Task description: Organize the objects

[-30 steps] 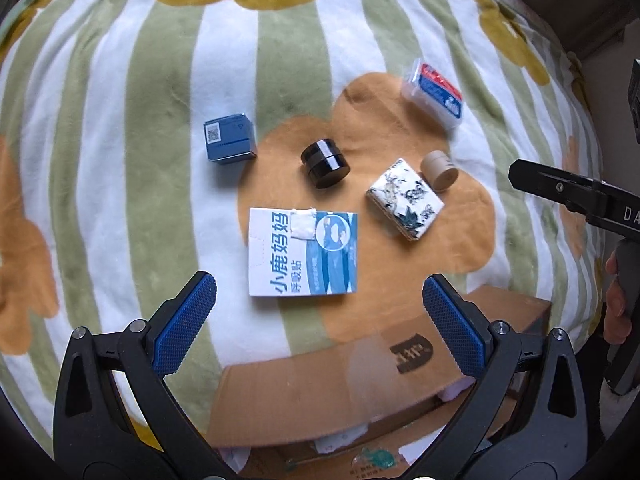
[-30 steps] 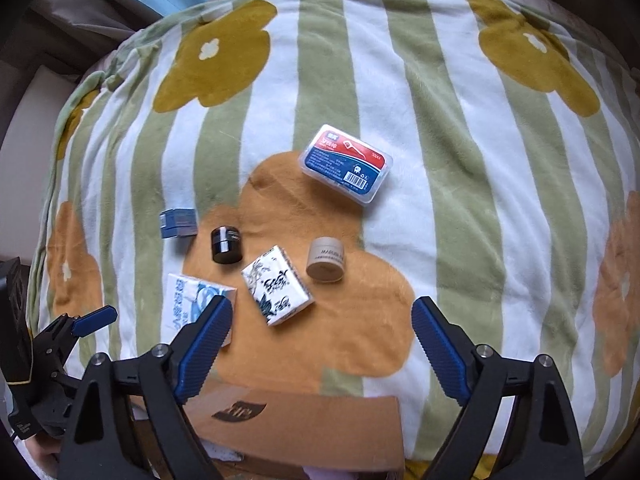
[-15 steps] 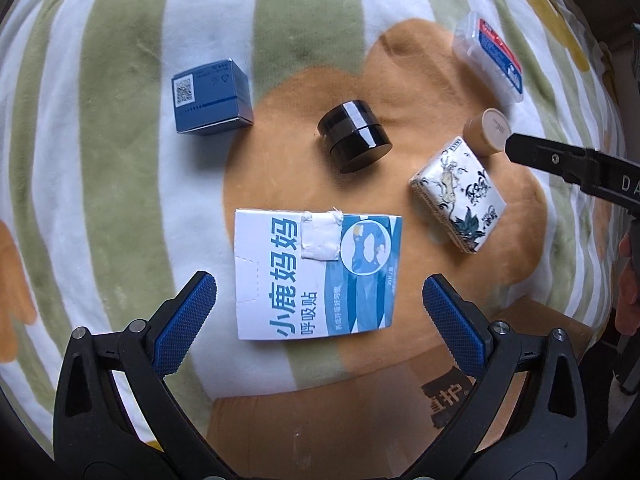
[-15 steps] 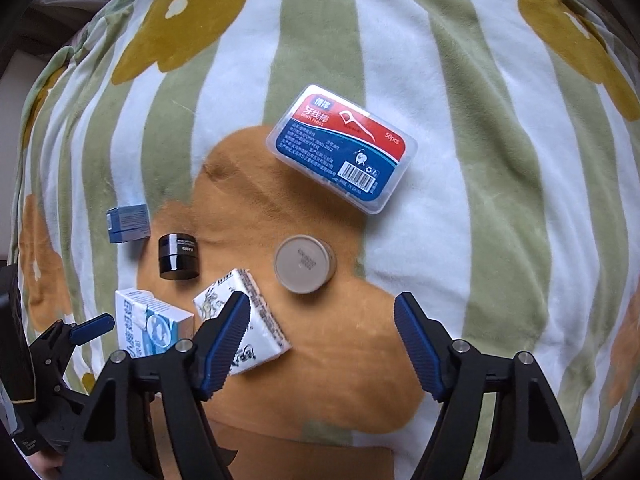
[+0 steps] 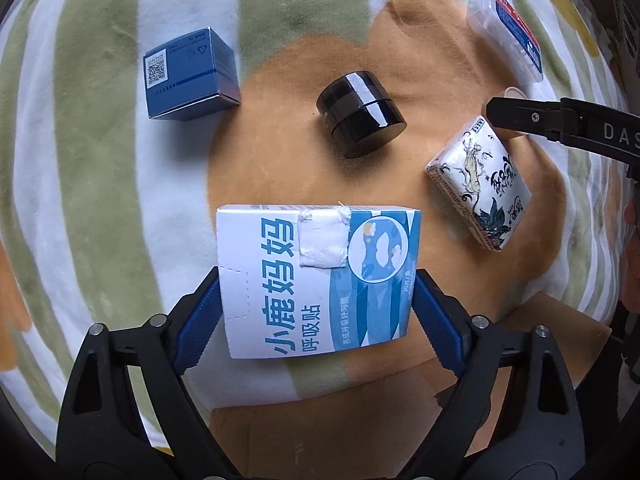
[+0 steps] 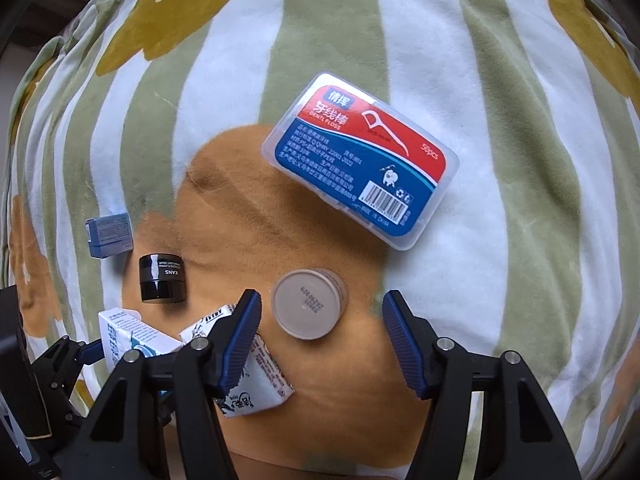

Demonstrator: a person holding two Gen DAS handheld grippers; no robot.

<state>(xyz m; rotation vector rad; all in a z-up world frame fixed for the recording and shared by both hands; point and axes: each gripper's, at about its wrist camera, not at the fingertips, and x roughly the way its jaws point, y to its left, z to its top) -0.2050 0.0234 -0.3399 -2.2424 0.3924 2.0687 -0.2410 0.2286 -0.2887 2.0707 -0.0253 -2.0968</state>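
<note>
At lower centre of the left wrist view, the left gripper (image 5: 318, 312) straddles the white-blue box (image 5: 320, 280); both pads sit at the box's sides, apparently touching, so I judge it grasping the box, though firm contact is hard to confirm. Box lies flat on the blanket (image 5: 100, 200), long edges toward the pads, which suits a side pinch.

Lower centre of the right wrist view: right gripper (image 6: 322, 340) released, jaws wide, flanking the beige jar (image 6: 308, 304) without touching it. Likely next pick.

Count: 6 objects. 1 white-blue box, 1 beige jar, 1 black jar (image 5: 360, 114), 1 blue carton (image 5: 188, 74), 1 tissue pack (image 5: 480, 196), 1 floss case (image 6: 360, 160). All rest apart on the blanket. 1 cardboard box (image 5: 360, 420) sits at the bottom edge, probably the destination.
</note>
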